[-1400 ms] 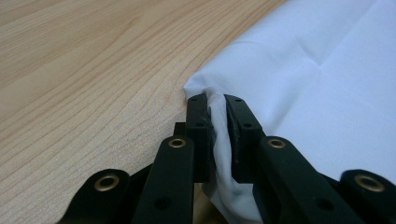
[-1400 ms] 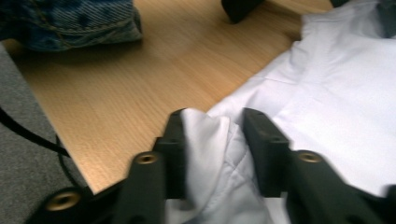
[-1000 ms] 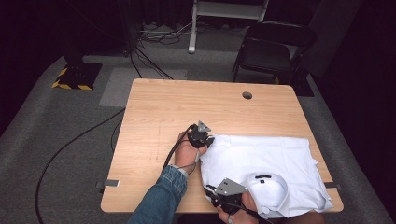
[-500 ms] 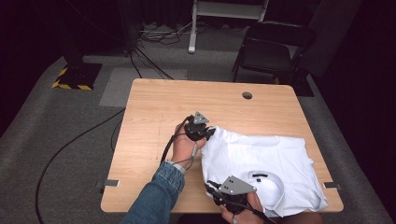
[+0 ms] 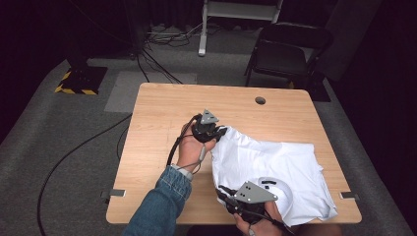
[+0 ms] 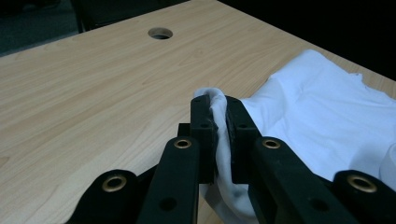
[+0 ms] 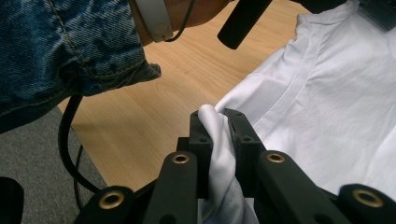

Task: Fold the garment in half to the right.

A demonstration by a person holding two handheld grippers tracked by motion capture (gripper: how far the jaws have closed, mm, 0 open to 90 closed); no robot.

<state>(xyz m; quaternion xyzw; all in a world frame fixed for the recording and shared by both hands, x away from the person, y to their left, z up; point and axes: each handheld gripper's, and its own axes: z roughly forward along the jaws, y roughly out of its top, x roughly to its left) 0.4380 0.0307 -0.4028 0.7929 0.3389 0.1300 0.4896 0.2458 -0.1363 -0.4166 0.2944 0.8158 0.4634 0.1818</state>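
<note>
tongs both clenched: left tongs and right tongs each pinching white shirt

I see the right gripper rising from 6 o'clock, its two black jaws closed on a bunched fold of the white shirt. The pinched cloth stands up between the jaw tips and hangs down between the arms. The rest of the shirt spreads from centre to 3 o'clock, a stitched seam running toward 1 o'clock. Bare wooden table shows at centre left. A denim sleeve sits at 10 o'clock, a pale wristband at its cuff. A black cable curves down at 8 o'clock over grey carpet.
</note>
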